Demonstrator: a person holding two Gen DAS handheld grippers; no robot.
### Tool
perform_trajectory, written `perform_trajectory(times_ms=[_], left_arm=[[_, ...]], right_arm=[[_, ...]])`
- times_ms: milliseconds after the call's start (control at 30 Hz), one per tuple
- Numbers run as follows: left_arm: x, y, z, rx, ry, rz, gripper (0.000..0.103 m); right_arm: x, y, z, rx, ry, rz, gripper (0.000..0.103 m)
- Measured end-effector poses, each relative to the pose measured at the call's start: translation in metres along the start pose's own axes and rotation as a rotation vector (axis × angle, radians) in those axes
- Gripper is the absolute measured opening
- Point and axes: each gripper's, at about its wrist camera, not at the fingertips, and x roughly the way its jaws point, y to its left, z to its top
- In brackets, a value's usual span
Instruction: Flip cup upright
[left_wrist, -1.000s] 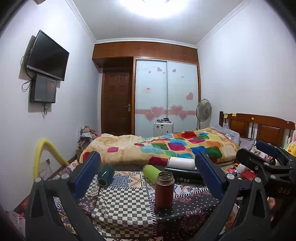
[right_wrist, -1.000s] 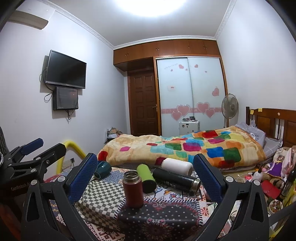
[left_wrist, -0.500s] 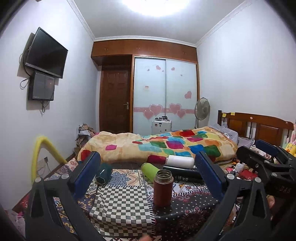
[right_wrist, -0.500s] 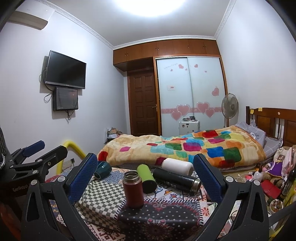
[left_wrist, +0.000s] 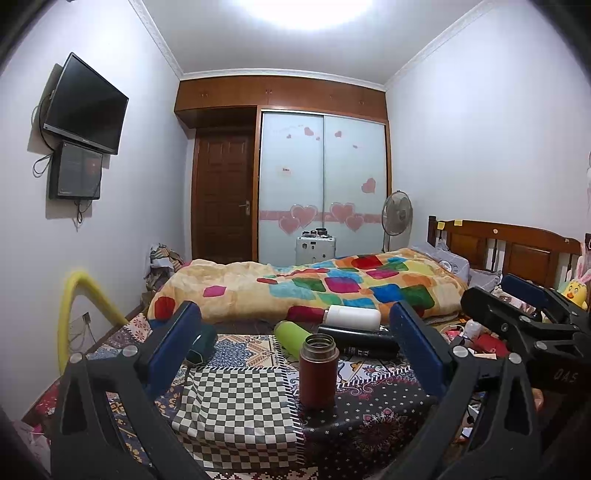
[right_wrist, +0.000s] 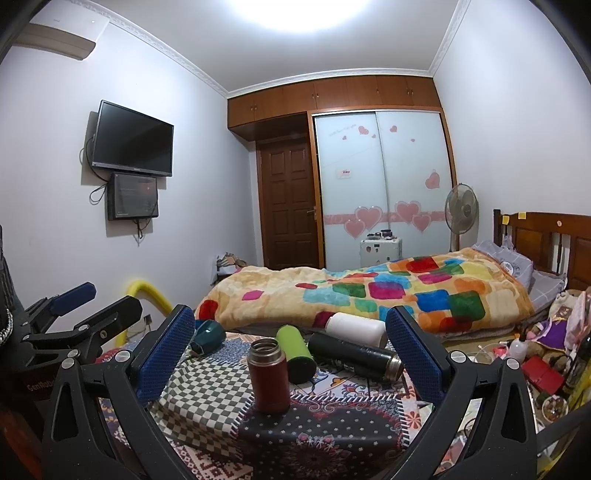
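Patterned tablecloth (right_wrist: 207, 384), upright red flask (right_wrist: 269, 376) fronting toppled bottles (right_wrist: 295, 349), both claws (left_wrist: 295, 354) (right_wrist: 290, 350) released

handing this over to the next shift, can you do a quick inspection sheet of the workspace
surface: patchwork cloth table
job's things: red flask upright, lid off; green cup, black flask, white bottle, teal cup lying down
clutter: bottles and toys right of the table
grippers: left gripper and right gripper open, holding nothing
cables: wires below the TV
surroundings: bed, wardrobe, fan
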Motion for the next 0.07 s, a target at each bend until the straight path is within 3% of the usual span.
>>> perform_trajectory(times_ms=[67], left_arm=[[0.0004, 0.0006, -0.0006, 0.002, 0.0, 0.002, 0.103]], right_arm=[[0.0, -0.0009, -0.0001, 0.0, 0.001, 0.001, 0.103]])
